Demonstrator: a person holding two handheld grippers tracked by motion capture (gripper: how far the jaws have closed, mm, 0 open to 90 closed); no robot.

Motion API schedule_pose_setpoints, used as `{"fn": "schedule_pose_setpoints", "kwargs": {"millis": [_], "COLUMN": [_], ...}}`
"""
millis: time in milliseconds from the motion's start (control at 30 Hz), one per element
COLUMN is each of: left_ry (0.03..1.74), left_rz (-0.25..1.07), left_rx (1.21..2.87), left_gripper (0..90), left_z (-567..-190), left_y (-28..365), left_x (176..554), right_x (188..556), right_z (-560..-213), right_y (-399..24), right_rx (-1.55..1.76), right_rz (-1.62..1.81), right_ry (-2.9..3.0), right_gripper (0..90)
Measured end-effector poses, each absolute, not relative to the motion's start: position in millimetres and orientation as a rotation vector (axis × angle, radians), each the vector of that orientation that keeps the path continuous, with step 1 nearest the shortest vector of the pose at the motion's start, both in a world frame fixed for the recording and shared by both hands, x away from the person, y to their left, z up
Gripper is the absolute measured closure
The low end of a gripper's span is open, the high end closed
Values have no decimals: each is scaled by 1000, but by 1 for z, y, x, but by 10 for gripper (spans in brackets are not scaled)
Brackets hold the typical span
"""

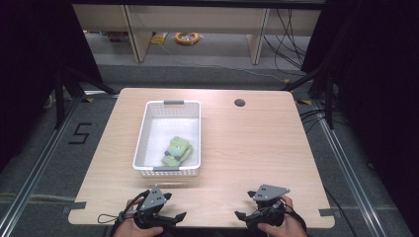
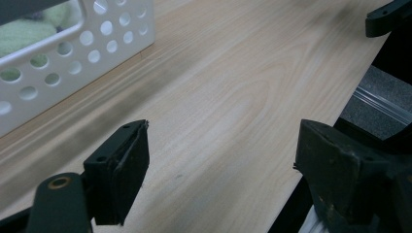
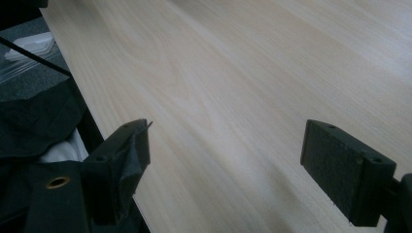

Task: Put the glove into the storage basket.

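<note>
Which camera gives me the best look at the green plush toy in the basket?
The high view: the green plush toy lies in full sight at the near end of the white basket. The left gripper view catches a blurred green patch of it behind the perforated basket wall. The right gripper view looks across the table.

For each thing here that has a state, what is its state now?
Basket: upright on the table, holding the toy.
Green toy: lying in the basket's near end.
Left claw: open, empty, at the table's near edge.
Right claw: open, empty, at the near edge.
</note>
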State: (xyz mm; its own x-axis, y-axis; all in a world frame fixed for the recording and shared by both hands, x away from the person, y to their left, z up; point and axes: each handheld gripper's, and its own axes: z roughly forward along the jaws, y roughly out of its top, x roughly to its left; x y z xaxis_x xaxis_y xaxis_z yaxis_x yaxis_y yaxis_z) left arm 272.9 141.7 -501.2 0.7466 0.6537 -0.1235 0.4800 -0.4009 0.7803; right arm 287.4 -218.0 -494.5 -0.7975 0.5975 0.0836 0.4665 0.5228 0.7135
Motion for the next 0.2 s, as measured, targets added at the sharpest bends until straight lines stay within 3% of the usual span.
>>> {"fn": "schedule_pose_setpoints", "kwargs": {"millis": [200], "left_ry": [859], "left_rz": [243], "left_rx": [2042], "left_gripper": [148], "left_z": [-501], "left_y": [142], "left_x": [273], "right_x": [289], "right_z": [-496], "right_y": [-218], "right_rx": [909], "right_rz": [1124], "right_ry": [2590], "right_gripper": [175]}}
